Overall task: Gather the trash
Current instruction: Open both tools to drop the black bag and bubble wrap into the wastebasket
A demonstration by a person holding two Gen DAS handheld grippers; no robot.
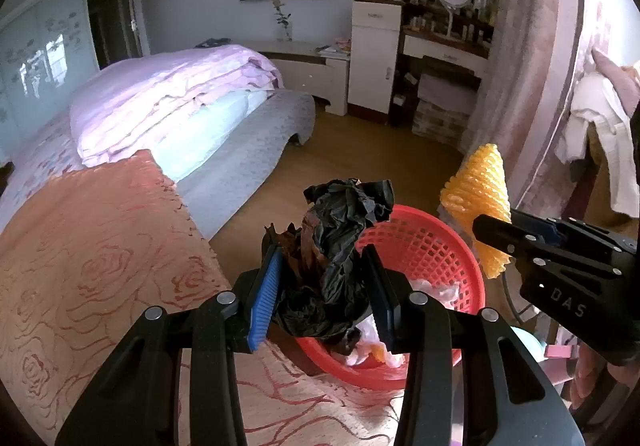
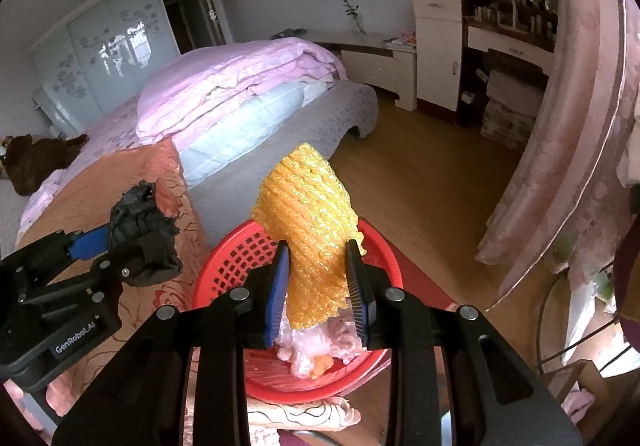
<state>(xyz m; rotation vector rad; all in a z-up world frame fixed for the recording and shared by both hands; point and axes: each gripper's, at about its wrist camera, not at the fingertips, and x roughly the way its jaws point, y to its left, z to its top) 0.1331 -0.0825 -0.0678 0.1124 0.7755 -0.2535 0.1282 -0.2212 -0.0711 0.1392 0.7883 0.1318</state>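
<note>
Above the red basket (image 2: 224, 266), the left claw (image 1: 324, 286) grips a crumpled black bag (image 1: 340, 246) near the rim, while the right claw (image 2: 320, 286) clamps a yellow foam net (image 2: 316, 230) over the basket's pale wrappers (image 2: 316, 350).
</note>
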